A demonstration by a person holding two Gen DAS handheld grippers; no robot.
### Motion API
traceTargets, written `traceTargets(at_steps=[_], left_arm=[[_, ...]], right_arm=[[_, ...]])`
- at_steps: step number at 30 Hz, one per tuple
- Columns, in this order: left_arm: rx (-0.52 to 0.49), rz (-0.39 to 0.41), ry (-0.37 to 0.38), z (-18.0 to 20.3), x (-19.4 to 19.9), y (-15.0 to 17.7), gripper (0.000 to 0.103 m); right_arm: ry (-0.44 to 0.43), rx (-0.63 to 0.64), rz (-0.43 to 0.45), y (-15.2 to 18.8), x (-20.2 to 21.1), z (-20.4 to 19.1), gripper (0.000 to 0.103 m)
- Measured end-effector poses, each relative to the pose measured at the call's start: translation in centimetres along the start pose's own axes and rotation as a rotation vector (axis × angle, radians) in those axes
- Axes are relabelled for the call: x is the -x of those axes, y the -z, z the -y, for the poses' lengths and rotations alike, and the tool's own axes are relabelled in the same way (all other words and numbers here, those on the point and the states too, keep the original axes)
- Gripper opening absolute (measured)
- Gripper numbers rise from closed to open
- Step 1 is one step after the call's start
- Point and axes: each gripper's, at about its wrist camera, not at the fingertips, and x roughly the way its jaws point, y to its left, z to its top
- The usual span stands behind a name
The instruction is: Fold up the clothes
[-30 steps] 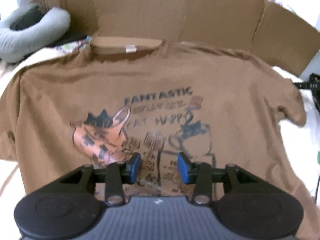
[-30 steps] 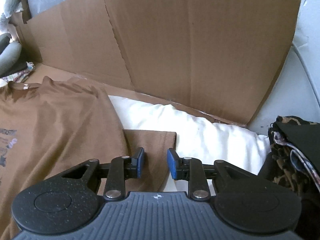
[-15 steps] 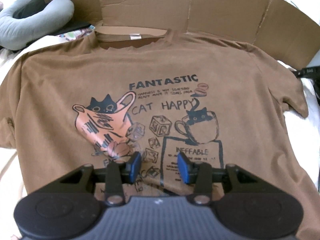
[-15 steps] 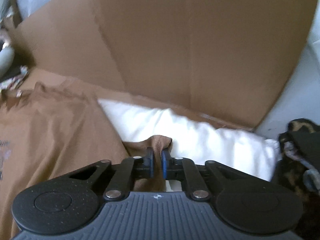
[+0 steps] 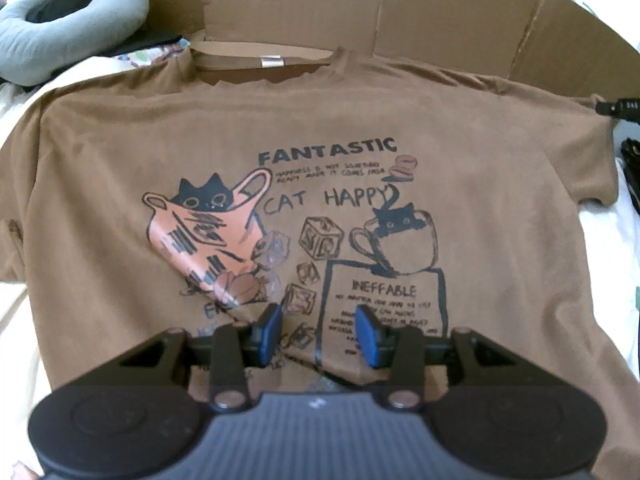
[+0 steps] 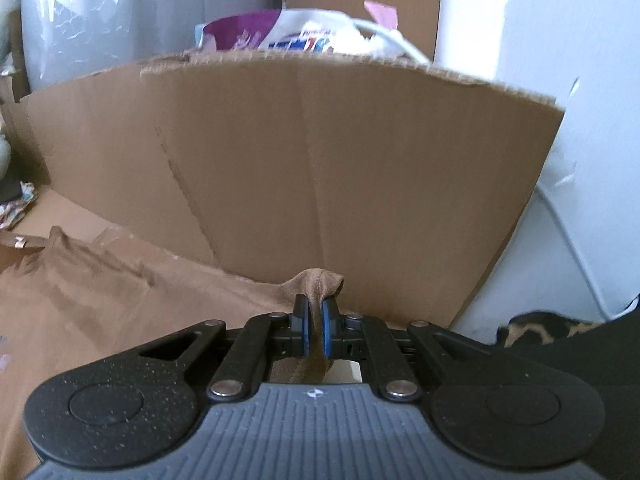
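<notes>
A brown T-shirt [image 5: 480, 184] with a cat print lies face up, collar toward the cardboard at the back. My left gripper [image 5: 318, 334] hovers over the lower part of the print, open, with nothing between its blue pads. In the right wrist view my right gripper [image 6: 315, 328] is shut on the T-shirt's right sleeve [image 6: 318, 280], a bunch of brown cloth pinched between the pads and lifted off the white bedding. The rest of the T-shirt [image 6: 80, 300] slopes away to the left.
A flattened cardboard box [image 6: 320, 168] stands along the back. A grey neck pillow [image 5: 68, 24] lies at the back left. Dark patterned clothes [image 6: 540, 326] sit at the right. White bedding [image 5: 608, 264] shows beside the shirt. Bags [image 6: 288, 34] show behind the cardboard.
My right gripper closed on the sleeve edge and lifted it, tilting upward toward the cardboard. The left gripper stayed open over the print and barely shifted.
</notes>
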Motion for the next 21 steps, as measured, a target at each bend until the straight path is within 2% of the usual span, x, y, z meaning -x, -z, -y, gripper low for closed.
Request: traceTargets(at_steps=[2,5,6,7,14,18,21], left_arm=[[0.001,-0.003,0.001,0.0,-0.1,0.0,0.044],[0.001,-0.005,0.004,-0.1,-0.2,-0.1,0.044],[0.003,-0.004,0.006,-0.2,-0.2,-0.1,0.044],[0.005,-0.004,0.007,-0.2,-0.1,-0.1,0.044],[0.019,0.002,0.011,-0.4,0.4,0.1,0.045],[0.022,0.001,0.012,-0.3,0.7,0.4,0.045],[0.025,0.0,0.016,-0.1,0.9,0.6,0.045]], right_arm=[[0.015,-0.009,-0.013,-0.2,-0.3,0.4,0.008],[0.033,-0.034,-0.014,-0.2,-0.1,0.9,0.018],[0.03,-0.043,-0.01,0.0,0.2,1.1,0.024],[0.023,-0.051,-0.007,0.1,0.6,1.2,0.035],[-0.077,-0.058,-0.056,2.5,3.6,-0.4,0.037],[-0.096,-0.039,-0.092,4.6,5.1,-1.7,0.038],[-0.099,-0.047,-0.114,6.1,6.0,-1.8,0.043]])
